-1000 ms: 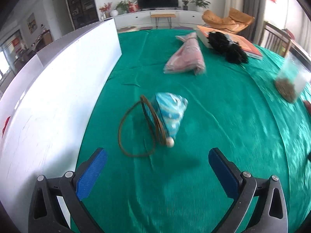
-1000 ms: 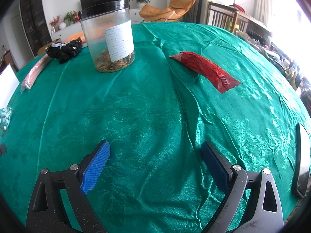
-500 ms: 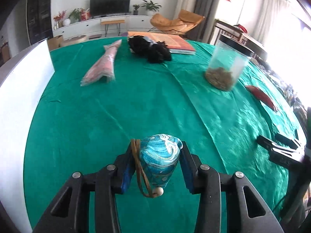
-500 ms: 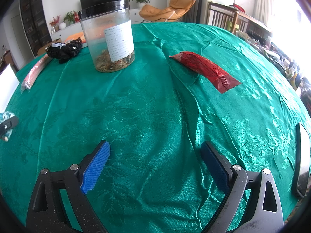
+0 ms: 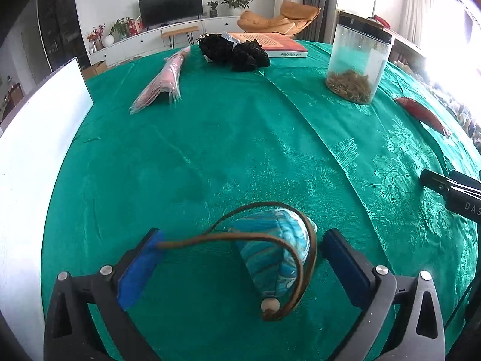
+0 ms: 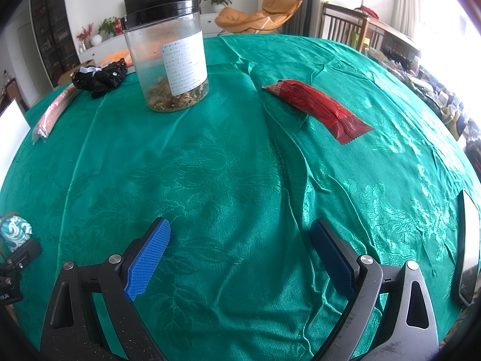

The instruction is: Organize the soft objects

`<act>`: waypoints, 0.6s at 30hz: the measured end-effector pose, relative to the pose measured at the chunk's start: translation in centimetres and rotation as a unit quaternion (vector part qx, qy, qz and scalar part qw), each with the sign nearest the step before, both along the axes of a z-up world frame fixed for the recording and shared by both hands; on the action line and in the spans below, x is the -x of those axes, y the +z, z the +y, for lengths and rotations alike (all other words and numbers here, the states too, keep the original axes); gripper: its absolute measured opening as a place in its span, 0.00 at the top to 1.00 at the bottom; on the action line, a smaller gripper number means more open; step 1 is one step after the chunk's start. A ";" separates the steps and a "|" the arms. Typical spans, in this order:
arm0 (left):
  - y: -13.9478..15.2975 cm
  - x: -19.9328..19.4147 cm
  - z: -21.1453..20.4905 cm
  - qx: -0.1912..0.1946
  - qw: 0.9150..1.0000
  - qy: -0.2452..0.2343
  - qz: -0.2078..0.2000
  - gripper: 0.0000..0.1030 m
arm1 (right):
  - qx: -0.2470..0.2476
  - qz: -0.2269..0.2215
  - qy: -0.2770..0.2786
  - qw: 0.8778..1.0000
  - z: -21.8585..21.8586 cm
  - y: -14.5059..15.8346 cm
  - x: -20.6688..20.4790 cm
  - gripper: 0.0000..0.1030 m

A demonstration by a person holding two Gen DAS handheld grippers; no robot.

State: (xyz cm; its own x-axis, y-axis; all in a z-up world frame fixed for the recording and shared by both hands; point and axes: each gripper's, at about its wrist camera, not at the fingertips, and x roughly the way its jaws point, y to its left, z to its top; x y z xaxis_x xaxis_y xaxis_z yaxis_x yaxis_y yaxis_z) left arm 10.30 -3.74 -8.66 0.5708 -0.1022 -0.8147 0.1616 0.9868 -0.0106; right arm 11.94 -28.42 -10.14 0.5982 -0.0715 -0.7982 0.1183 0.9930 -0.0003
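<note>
Table w/ green damask cloth is carrying everything. Clear jar is standing upright toward the far side. Red packet is lying right of jar, black fabric bundle left of it, pink wrapped pack further left. Blue patterned pouch w/ brown cord is sitting well nearer than jar. Book is lying behind the bundle.

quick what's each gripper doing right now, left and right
Left gripper: open, jaws just reopened; blue pouch lies between them, not gripped.
Right gripper: open, holding nothing.
</note>
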 end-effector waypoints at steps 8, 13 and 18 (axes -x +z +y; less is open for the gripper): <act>0.0 0.0 0.1 0.000 1.000 0.000 0.000 0.00 | 0.000 0.000 0.000 1.000 0.0 0.0 0.0 0.07; 0.0 0.0 0.2 0.000 1.000 0.000 0.000 0.00 | 0.000 0.000 0.000 1.000 0.0 0.0 0.0 0.07; 0.0 0.0 0.2 0.000 1.000 0.000 0.000 0.00 | 0.000 0.000 0.000 1.000 0.0 0.0 0.0 0.07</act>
State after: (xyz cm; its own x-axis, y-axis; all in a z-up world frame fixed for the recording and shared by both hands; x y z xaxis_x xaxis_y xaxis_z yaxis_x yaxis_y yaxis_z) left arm 10.28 -3.56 -8.66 0.5710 -0.1021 -0.8146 0.1609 0.9869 -0.0110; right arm 11.95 -28.45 -10.14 0.5981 -0.0715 -0.7982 0.1183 0.9930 -0.0004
